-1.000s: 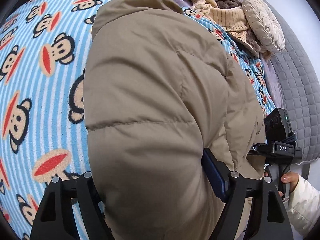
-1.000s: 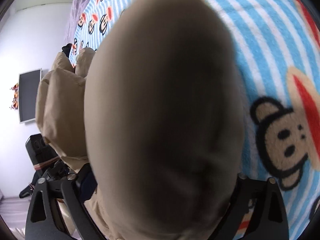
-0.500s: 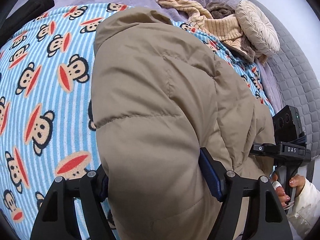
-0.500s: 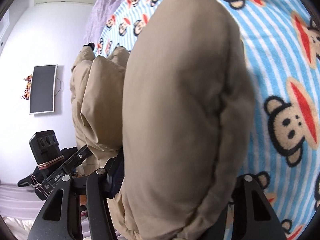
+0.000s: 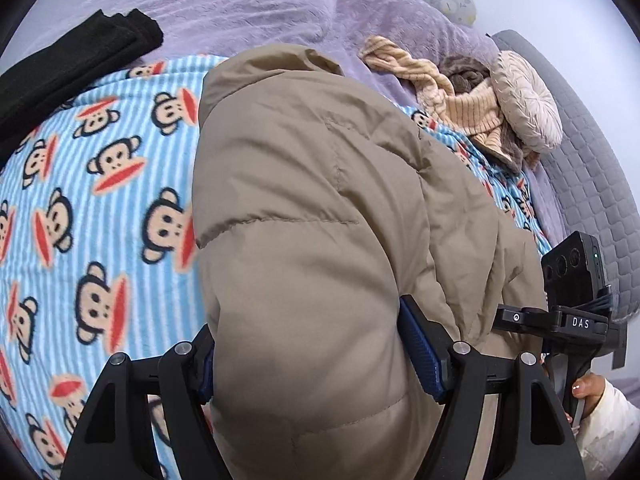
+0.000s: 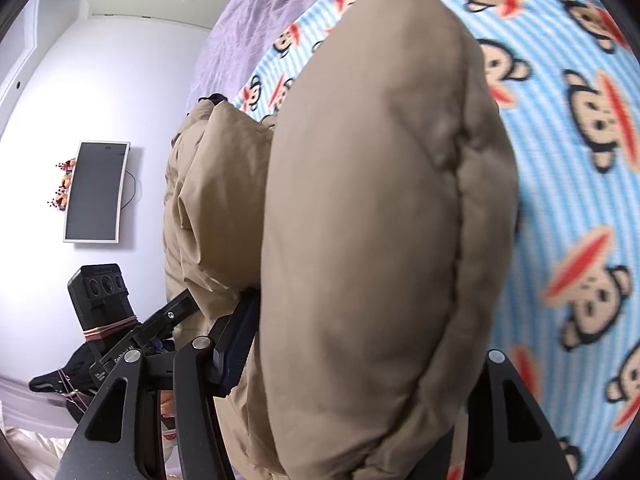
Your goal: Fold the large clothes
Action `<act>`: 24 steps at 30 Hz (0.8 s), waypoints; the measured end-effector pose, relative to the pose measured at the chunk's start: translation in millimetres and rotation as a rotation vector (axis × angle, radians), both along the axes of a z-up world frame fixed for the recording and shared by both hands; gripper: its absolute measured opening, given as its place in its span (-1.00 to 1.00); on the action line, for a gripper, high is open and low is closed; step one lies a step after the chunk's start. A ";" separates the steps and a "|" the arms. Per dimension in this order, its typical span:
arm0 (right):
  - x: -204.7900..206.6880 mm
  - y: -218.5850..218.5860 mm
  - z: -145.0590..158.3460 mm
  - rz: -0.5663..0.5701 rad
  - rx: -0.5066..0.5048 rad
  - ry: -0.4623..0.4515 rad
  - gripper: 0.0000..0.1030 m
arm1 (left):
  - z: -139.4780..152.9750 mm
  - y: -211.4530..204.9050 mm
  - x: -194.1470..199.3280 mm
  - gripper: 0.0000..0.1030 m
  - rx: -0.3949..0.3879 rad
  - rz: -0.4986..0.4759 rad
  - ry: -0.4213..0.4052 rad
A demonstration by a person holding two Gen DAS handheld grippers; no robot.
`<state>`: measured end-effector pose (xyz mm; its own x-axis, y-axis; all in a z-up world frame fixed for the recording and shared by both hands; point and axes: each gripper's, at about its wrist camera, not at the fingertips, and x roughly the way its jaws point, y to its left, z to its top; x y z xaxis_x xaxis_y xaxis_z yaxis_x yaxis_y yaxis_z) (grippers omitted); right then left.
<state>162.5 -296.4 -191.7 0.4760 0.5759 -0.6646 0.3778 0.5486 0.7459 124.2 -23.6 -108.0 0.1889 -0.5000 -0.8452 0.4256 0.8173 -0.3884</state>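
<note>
1. While both grippers clamp its padded edge, a tan puffer jacket [image 5: 320, 208] bulges between each set of jaws and stretches ahead of them over a monkey-print blanket [image 5: 100, 184].
2. Left gripper [image 5: 316, 356]: jaws pressed into a thick roll of the quilting, blue pads [image 5: 420, 352] sunk in its sides.
3. Right gripper [image 6: 360, 364]: jaws have just been closing, and a fat fold of jacket now fills the gap between them.
4. Step in hand, by the look of it: carrying the gripped edge across for a fold. Next, both hands likely need to travel together, lay the edge flat on the far part, then let go.
5. Both grippers tilt downward; a hand [image 5: 588, 392] in a pale sleeve holds the right one's handle.
6. Beyond the jaws: purple bedding [image 5: 248, 4], a black garment [image 5: 68, 60], a knit sweater [image 5: 460, 96].
</note>
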 end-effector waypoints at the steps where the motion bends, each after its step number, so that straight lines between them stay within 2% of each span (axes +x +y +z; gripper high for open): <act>1: 8.1 9.9 -1.5 0.003 0.002 -0.002 0.17 | -0.9 8.9 7.1 0.47 0.004 0.016 -0.006; 4: 36.4 31.1 -1.8 0.035 -0.013 -0.020 0.17 | -6.0 31.7 31.4 0.47 0.011 0.084 -0.013; 8: 79.0 50.6 -5.5 0.095 -0.026 -0.035 0.17 | -24.6 46.3 53.1 0.47 0.049 0.126 -0.039; 10: 96.3 54.7 -7.2 0.122 -0.046 -0.036 0.17 | -40.3 50.6 61.7 0.47 0.079 0.143 -0.036; 14: 131.0 50.6 -20.1 0.139 -0.088 0.003 0.17 | -64.5 56.2 68.2 0.56 0.080 0.187 -0.027; 20: 134.7 32.2 -44.6 0.097 -0.087 0.084 0.22 | -68.8 54.6 66.1 0.60 0.099 0.161 -0.036; 22: 128.3 31.7 -38.6 0.093 -0.122 0.107 0.26 | -67.2 54.7 66.2 0.60 0.100 0.157 -0.028; 24: 119.3 29.7 -24.5 0.093 -0.209 0.134 0.34 | -66.0 54.3 66.0 0.60 0.101 0.155 -0.024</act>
